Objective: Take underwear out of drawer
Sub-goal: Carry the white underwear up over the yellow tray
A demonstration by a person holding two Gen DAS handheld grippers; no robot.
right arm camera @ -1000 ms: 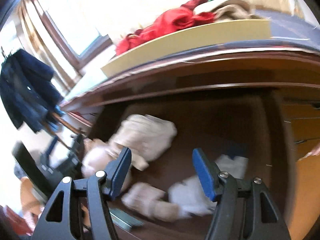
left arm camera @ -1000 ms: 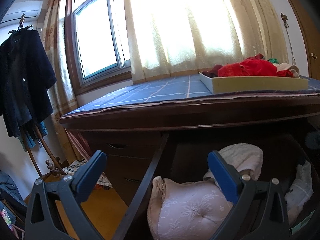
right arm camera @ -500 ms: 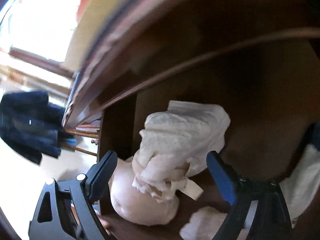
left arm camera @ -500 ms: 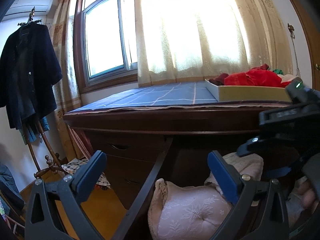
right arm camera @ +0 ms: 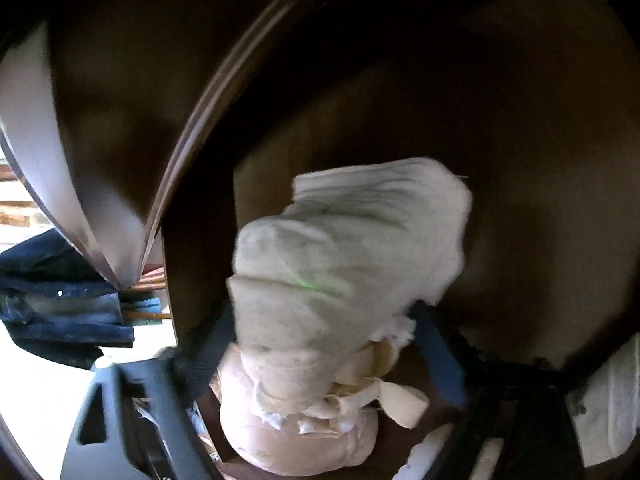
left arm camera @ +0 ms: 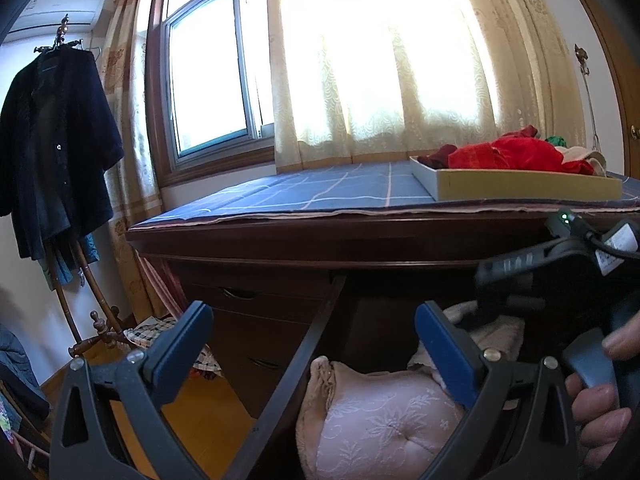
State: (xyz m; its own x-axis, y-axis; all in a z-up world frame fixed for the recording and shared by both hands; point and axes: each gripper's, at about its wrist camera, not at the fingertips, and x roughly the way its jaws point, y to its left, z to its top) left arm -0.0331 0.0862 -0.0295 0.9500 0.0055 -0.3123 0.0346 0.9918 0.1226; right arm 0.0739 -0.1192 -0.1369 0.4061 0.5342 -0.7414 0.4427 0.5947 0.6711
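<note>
a dark jacket hangs at far left, and the left gripper hovers with its jaws spread wide and empty over the open drawer, above a pink padded piece. further right, the right gripper reaches into the drawer, its jaws just closing around the cream underwear, with blue pads against both of its sides.

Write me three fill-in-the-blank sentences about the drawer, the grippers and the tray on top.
1. The right gripper has been closing around a bundle of ____ cloth in the drawer.
2. The left gripper holds ____.
3. The tray on the dresser holds mostly ____ clothes.

Missing words: white; nothing; red
</note>
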